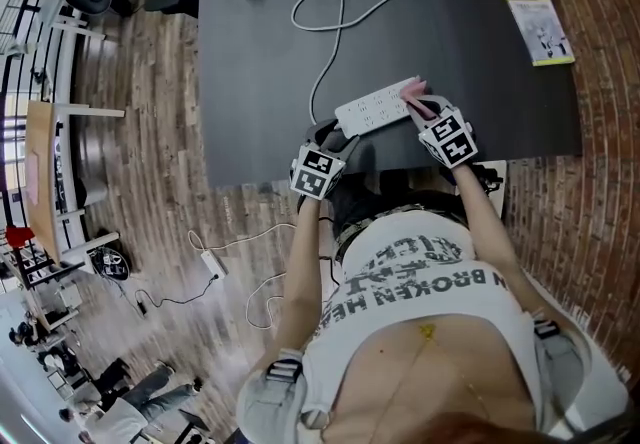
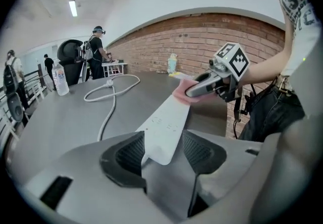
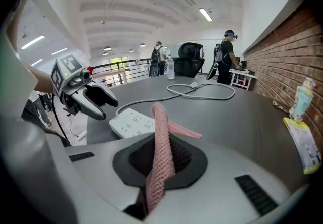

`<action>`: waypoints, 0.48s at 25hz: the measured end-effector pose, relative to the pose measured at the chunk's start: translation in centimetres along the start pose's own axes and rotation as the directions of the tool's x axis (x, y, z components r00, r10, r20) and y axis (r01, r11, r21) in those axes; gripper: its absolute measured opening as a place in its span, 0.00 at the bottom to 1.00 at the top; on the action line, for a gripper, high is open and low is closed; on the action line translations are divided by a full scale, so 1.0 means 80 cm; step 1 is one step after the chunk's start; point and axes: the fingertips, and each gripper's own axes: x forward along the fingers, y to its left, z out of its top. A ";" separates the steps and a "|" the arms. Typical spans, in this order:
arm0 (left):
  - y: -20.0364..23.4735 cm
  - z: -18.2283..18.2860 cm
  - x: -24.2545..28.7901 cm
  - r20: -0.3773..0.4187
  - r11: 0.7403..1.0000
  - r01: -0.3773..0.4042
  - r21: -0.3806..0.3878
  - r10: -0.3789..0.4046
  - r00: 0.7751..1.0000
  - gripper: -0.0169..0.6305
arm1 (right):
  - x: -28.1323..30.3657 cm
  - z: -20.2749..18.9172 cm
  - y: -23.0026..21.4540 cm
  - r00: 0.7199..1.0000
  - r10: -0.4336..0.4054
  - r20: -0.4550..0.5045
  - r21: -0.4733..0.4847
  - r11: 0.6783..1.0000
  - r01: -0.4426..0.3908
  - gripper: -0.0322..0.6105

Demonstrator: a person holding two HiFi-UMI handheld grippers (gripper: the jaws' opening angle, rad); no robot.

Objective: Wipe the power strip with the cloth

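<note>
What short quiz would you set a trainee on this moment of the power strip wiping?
1. True or false: the right tongs are shut on the pink cloth.
2. What lies between the open left tongs? A: nothing. B: the near end of the power strip. C: the pink cloth.
3. Short answer: at which end of the power strip is the pink cloth, the end at the left tongs or the opposite end?

Key: 1 true. 2 B. 3 the opposite end.
</note>
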 end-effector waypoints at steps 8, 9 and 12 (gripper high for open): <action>-0.038 0.057 0.001 0.155 1.000 -0.010 -0.015 0.012 0.988 0.04 | 0.003 0.014 0.040 0.994 0.099 0.053 -0.044 0.994 -0.097 0.08; -0.039 0.063 0.001 0.164 1.000 -0.010 -0.027 0.014 0.986 0.04 | 0.003 0.019 0.044 0.992 0.108 0.063 -0.053 0.993 -0.105 0.08; -0.047 0.076 0.001 0.171 1.000 -0.017 -0.011 0.019 0.985 0.04 | -0.004 0.037 0.057 0.985 0.138 0.102 -0.059 0.989 -0.132 0.08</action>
